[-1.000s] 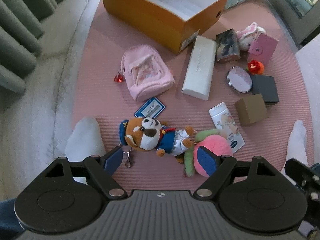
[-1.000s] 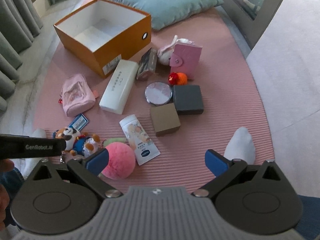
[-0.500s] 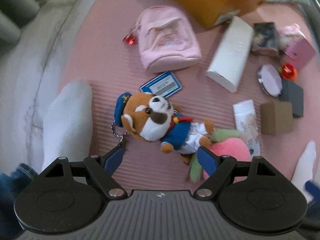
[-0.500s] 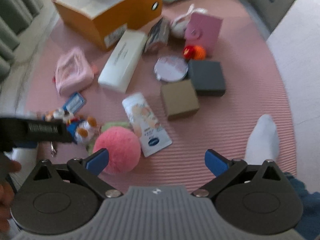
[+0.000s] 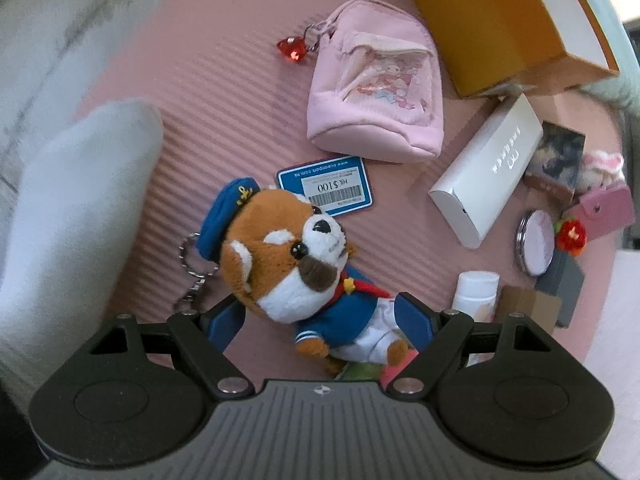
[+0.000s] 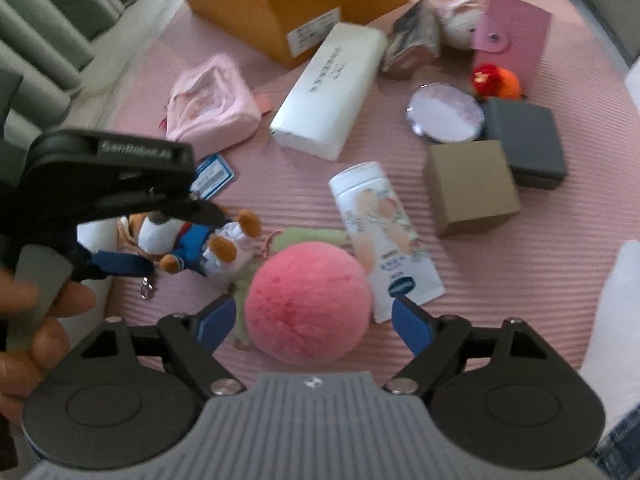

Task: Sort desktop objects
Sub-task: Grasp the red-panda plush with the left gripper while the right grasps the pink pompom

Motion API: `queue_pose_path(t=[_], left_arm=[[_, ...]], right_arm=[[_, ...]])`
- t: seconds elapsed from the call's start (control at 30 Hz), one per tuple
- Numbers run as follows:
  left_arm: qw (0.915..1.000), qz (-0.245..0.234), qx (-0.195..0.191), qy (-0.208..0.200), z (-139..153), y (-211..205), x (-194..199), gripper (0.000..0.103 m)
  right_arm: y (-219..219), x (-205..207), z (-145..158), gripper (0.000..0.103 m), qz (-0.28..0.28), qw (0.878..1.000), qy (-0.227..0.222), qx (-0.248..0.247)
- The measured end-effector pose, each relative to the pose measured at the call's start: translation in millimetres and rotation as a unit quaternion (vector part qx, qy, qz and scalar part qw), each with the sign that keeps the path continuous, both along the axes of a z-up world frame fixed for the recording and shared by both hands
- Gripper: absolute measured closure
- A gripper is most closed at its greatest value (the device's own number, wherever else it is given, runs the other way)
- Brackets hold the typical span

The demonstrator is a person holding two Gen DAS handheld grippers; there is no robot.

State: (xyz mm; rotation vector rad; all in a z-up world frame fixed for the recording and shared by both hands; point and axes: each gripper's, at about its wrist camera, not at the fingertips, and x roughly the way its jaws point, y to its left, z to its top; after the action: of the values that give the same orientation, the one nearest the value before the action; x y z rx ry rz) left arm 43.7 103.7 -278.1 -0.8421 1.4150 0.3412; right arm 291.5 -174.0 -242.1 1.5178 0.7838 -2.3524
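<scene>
Left gripper: jaws spread wide around the sailor plush, pads not pressing it.
Right gripper: jaws closing, pink pom-pom between them, not yet touched.
Sailor plush: lies on the pink mat, just below the blue price card.
Pom-pom: beside the lotion tube.
Orange box: at the mat's far edge.

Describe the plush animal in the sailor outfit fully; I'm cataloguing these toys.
The plush animal is a soft brown-and-white toy with a blue cap bearing a gold anchor, a blue sailor jacket, red neckerchief and white trousers. A metal keychain hangs from its cap. It lies on the pink ribbed mat, partly over a blue price card, feet by the pink pompom. The left gripper straddles its body, open.
</scene>
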Motion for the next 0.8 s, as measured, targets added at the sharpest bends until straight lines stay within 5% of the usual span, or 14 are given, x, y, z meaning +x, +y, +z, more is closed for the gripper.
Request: queue_pose_path(t=[0.27, 0.6, 0.8], left_arm=[[0.9988, 0.036, -0.030, 0.012, -21.9, 5.8, 5.8, 0.007], [0.9998, 0.014, 0.000, 0.012, -20.6, -4.0, 7.9, 0.004], [0.9995, -0.019, 0.007, 0.026, -19.5, -5.2, 16.1, 0.016]], right_arm=[[-1.0, -16.0, -29.7, 0.026, -0.006, 1.000, -0.021, 0.022], [-5.5, -28.6, -52.6, 0.039, -0.005, 0.998, -0.053, 0.021], [-4.3, -28.2, -49.5, 0.063, -0.002, 0.999, -0.041, 0.036]])
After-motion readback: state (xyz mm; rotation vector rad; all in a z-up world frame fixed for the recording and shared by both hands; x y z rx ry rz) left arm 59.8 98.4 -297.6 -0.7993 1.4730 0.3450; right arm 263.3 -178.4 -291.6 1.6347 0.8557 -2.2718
